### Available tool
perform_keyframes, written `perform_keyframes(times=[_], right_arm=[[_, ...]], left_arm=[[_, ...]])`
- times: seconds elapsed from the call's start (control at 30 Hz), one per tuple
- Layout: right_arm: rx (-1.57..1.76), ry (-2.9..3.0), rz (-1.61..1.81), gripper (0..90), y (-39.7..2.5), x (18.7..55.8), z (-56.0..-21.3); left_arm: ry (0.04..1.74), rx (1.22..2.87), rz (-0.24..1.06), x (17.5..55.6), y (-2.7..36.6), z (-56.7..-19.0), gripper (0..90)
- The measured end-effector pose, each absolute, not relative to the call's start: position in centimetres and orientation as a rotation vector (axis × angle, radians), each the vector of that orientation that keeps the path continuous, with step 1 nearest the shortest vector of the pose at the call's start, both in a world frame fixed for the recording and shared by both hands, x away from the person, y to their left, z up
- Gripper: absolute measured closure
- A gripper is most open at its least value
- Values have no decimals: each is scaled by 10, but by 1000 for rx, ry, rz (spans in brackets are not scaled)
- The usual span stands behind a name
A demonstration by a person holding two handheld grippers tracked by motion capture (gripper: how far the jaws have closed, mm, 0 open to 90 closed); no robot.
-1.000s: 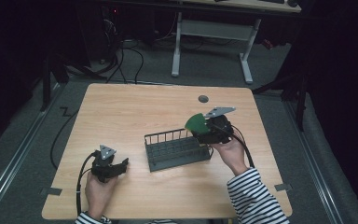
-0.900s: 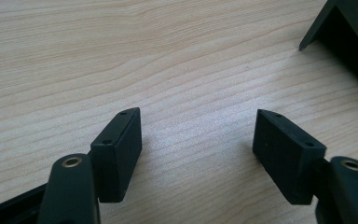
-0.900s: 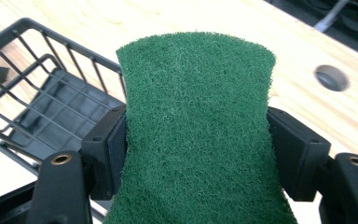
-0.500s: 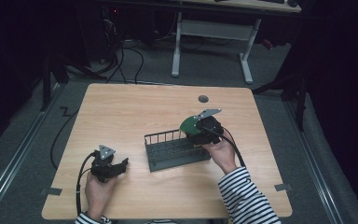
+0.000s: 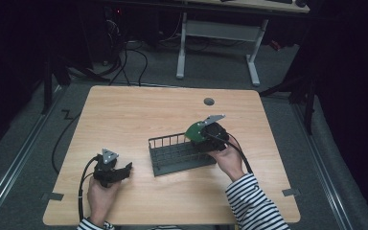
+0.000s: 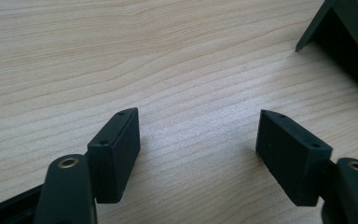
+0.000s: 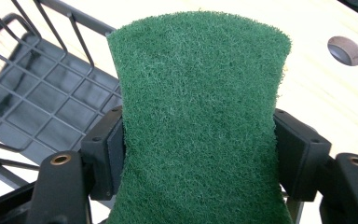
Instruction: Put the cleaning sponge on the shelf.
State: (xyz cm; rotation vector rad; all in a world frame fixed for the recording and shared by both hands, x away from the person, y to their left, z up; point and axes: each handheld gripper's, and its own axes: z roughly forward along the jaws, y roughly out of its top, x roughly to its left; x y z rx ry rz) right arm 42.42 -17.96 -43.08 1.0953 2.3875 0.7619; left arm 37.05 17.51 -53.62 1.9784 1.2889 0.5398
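A: What's on the table?

B: One wire basket point(image 5: 182, 153), one green sponge point(image 7: 200, 116). My right tongs point(image 7: 198, 156) pinch the sponge by its waist, over the basket's right end. My left tongs point(image 6: 198, 156) gape wide, empty, resting on the table point(image 5: 139, 110).

A: Risks?

B: Released crooked, the sponge could catch the rim and land outside.
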Motion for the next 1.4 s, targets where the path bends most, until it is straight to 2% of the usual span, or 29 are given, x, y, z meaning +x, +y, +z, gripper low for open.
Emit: perform_keyframes(times=[1.4], right_arm=[[1146, 2471, 731, 296, -176, 428, -442]], left_arm=[[1289, 1976, 538, 371, 175, -536, 305]])
